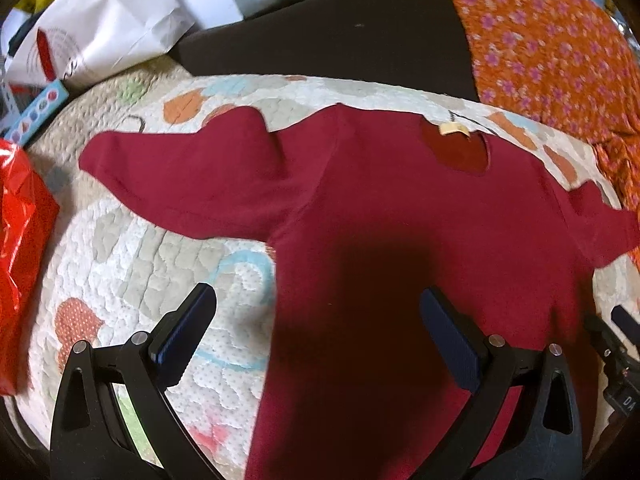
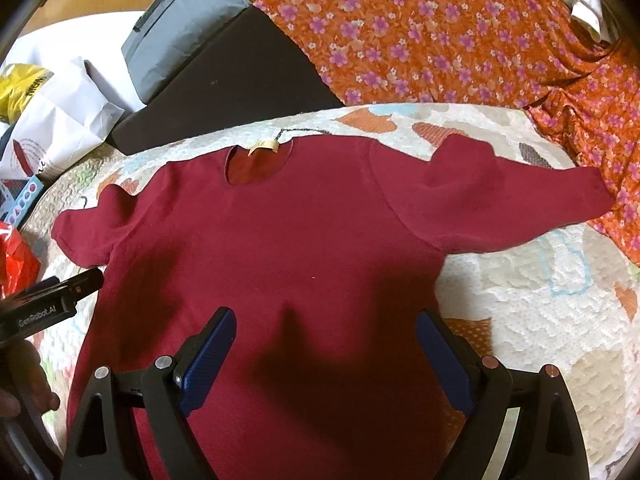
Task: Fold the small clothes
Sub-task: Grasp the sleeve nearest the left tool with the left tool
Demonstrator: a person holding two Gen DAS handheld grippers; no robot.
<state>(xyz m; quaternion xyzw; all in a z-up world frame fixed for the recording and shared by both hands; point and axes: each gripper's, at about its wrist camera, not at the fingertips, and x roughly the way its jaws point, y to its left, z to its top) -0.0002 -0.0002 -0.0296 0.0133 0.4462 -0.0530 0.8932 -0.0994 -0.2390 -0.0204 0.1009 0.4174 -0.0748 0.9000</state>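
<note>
Shirt [image 1: 400, 240] in dark red lies spread flat, front up, on a quilted bedcover [image 1: 132, 264], collar and pale label [image 1: 454, 129] at the far edge, which looks like the ready position for a first fold. In the left wrist view the left tongs [image 1: 318, 326] hover low with the blue pads wide apart and nothing between them; one pad sits over the bare quilt, the other over the red cloth, so they straddle the shirt's left side edge below the armpit, probably to be in reach of that edge or of the long left sleeve [image 1: 180, 188] stretched out to the side. A red shiny bag [image 1: 20, 248] sits at the left rim, a white paper bag [image 1: 104, 28] and a black box [image 1: 332, 36] lie beyond the quilt, and an orange flowered cloth [image 1: 548, 48] is at the right; the tip of the other tool shows at the right rim. In the right wrist view the right tongs [image 2: 326, 346] are likewise apart and empty, both pads over the middle of the shirt's body, the tool's own shadow dark on the cloth between them. From here the right sleeve [image 2: 520, 200] runs out toward the orange flowered cloth, its cuff touching or just beside it, while the left tool [image 2: 52, 300] comes in at the shirt's other side, its pads not clear in this view. Neither sleeve is folded in yet, so I judge the folding has not begun.
</note>
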